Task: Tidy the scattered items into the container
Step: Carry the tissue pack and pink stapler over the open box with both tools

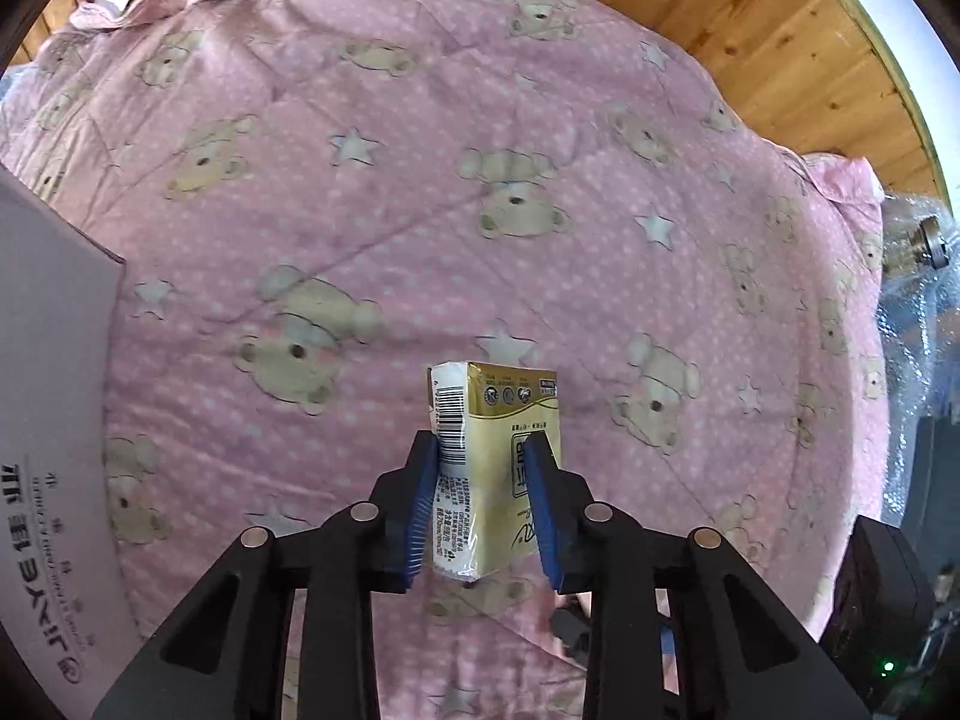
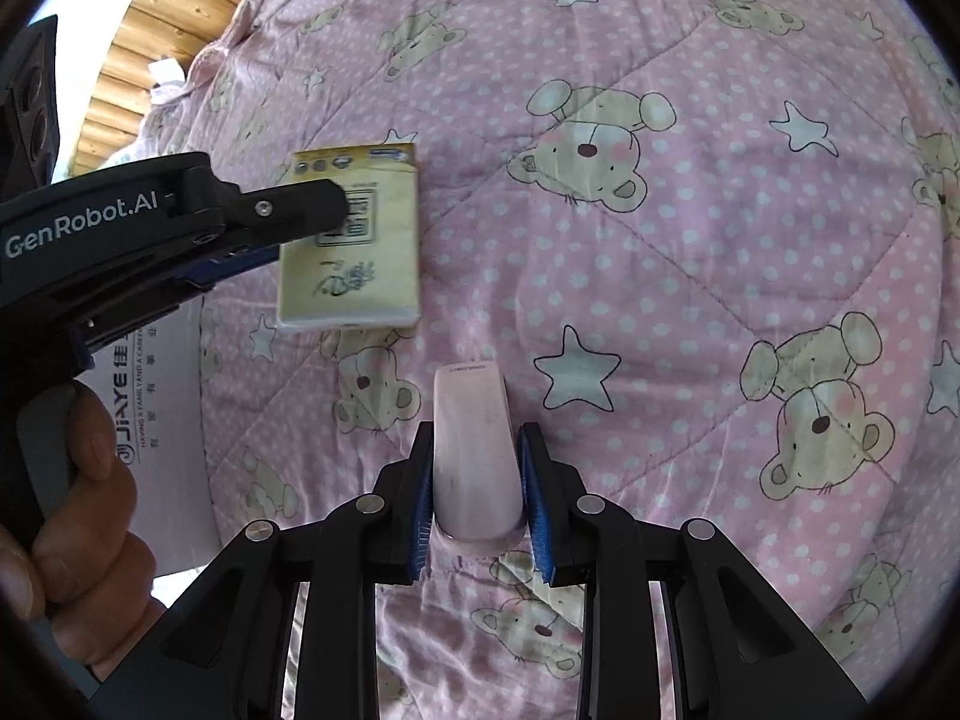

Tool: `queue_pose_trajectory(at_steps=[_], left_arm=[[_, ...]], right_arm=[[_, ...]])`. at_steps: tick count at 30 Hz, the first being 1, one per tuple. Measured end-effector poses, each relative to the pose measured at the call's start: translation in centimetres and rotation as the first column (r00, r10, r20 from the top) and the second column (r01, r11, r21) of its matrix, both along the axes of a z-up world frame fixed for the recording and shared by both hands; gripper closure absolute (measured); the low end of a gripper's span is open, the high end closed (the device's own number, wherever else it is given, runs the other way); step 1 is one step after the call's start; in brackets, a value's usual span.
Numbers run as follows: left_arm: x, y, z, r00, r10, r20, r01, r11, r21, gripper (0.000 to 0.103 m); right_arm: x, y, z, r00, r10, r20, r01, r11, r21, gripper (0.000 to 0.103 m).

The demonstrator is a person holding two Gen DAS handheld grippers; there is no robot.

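Your left gripper [image 1: 486,504] has its fingers clamped on the yellow tissue pack [image 1: 495,468] above the pink quilt [image 1: 420,180], with open bedding ahead and the white box [image 1: 54,420] at the left edge. Only your right wrist view shows the right gripper [image 2: 477,498] squeezing the pale pink case [image 2: 477,456] and your hand [image 2: 90,480] beside the box.

One tissue pack [image 1: 492,456], one case [image 2: 477,450] (pinkish).

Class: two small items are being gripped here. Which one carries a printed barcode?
The yellow tissue pack in the left hand-held gripper; the pale pink case is plain.
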State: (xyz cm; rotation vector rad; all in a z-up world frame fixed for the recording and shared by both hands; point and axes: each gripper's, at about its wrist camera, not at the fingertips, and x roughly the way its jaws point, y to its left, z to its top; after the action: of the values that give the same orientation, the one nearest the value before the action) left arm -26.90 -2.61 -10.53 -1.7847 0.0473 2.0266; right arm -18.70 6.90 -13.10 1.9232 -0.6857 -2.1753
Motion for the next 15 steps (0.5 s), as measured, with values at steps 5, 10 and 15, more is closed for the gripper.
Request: queue_pose_trajectory(at_steps=[5, 10, 15], left_arm=[[0.5, 2.1, -1.0, 1.000, -0.021, -0.011, 0.021, 1.000, -0.024, 0.057], [-0.2, 3.1, -2.6, 1.000, -0.001, 0.028, 0.001, 1.000, -0.021, 0.045], [0.9, 4.7, -3.0, 0.995, -0.096, 0.001, 0.096, 0.989, -0.109, 0.044]], right_arm=[[0.1, 0.3, -0.1, 1.000, -0.001, -0.002, 0.001, 1.000, -0.018, 0.074], [0.2, 0.9, -0.2, 1.000, -0.014, 0.011, 0.014, 0.999, -0.051, 0.071], [0.3, 0.4, -0.1, 1.000, -0.003, -0.001, 0.003, 1.000, -0.027, 0.070]])
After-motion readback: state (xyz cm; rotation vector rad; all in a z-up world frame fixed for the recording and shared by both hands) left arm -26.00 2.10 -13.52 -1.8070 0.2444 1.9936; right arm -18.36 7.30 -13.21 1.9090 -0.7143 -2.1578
